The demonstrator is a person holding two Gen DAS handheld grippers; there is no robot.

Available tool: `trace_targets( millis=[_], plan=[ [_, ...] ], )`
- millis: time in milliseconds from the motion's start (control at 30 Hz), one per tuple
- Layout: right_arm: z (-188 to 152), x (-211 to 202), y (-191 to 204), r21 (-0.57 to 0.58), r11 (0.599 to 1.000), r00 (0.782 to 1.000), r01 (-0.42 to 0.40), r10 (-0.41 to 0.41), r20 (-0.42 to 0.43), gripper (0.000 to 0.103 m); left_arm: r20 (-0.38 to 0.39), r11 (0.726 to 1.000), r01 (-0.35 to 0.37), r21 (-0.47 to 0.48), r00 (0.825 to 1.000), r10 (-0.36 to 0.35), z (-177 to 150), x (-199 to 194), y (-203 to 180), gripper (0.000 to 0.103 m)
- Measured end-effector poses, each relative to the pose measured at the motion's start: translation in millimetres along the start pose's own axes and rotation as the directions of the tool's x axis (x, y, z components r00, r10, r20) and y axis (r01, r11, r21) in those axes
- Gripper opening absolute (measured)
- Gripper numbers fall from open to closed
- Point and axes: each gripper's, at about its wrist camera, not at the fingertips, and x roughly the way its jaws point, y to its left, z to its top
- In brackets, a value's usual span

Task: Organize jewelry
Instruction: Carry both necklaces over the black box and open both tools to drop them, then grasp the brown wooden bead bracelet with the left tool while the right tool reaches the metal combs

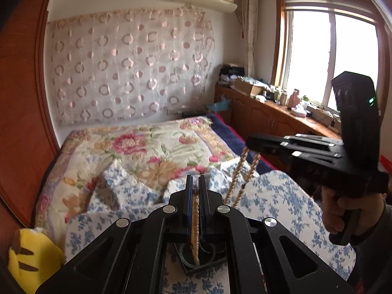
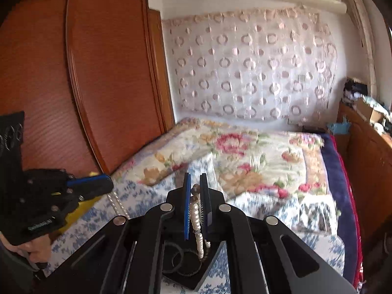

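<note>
A cream pearl necklace (image 1: 241,171) is strung between both grippers above the bed. In the left wrist view my left gripper (image 1: 195,178) is shut on one part of the strand, which runs down between its blue pads. My right gripper (image 1: 248,142) comes in from the right, and two lengths of pearls hang from its tip. In the right wrist view my right gripper (image 2: 195,176) is shut on the necklace (image 2: 197,220), and my left gripper (image 2: 109,183) is at the left with pearls dangling under it. A black jewelry box (image 1: 210,262) (image 2: 186,279) with round slots lies below both grippers.
The box rests on a blue-flowered cloth (image 1: 281,196) over a floral quilt (image 2: 245,152). A wooden wardrobe (image 2: 85,73) stands on the left. A cluttered cabinet (image 1: 269,112) runs under the window at right. A yellow plush (image 1: 31,257) lies at the near left.
</note>
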Motion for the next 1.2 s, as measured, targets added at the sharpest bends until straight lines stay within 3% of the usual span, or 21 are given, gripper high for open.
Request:
trace_targets(
  millis=[133, 167, 233, 300, 533, 800, 1067, 1200],
  plan=[
    [-21.9, 23.9, -3.4, 0.02, 1.0, 0.997, 0.008, -0.007, -0.072, 0.009, -0.037, 1.0, -0.001, 0.005, 0.999, 0.001, -10.8, 11.9, -0.5, 0.004],
    [-25.8, 26.7, -2.8, 0.016, 1.0, 0.997, 0.015, -0.014, -0.078, 0.015, -0.045, 1.0, -0.002, 0.006, 0.999, 0.002, -11.8, 14.2, -1.7, 0.004],
    [-31.0, 27.6, -1.8, 0.005, 1.0, 0.997, 0.014, -0.014, -0.081, 0.02, -0.059, 1.0, 0.001, 0.0, 0.998, -0.001, -15.5, 18.6, -1.5, 0.019],
    [-33.3, 26.7, -2.5, 0.008, 1.0, 0.997, 0.016, -0.015, -0.078, 0.02, -0.065, 1.0, -0.006, 0.0, 0.998, 0.006, -19.8, 20.6, -1.2, 0.021],
    [-61.8, -6.2, -5.7, -0.018, 0.999, 0.997, 0.028, -0.029, -0.068, 0.02, -0.074, 1.0, -0.016, 0.007, 0.997, 0.017, -46.8, 13.3, -4.3, 0.026],
    [-128.2, -41.7, -4.5, -0.02, 1.0, 0.994, 0.021, -0.023, -0.104, 0.02, -0.106, 1.0, -0.005, 0.021, 0.994, 0.007, -90.0, -0.3, -15.5, 0.031],
    [-187.0, -61.8, -9.1, -0.009, 0.999, 0.984, 0.048, -0.049, -0.169, 0.02, -0.202, 1.0, 0.014, 0.011, 0.979, -0.012, -143.0, 1.7, -23.0, 0.032],
    [-208.2, -63.5, -13.7, 0.008, 0.998, 0.976, 0.055, -0.052, -0.21, 0.031, -0.241, 1.0, 0.019, 0.0, 0.97, -0.018, -161.4, 6.0, -22.8, 0.032]
  ],
)
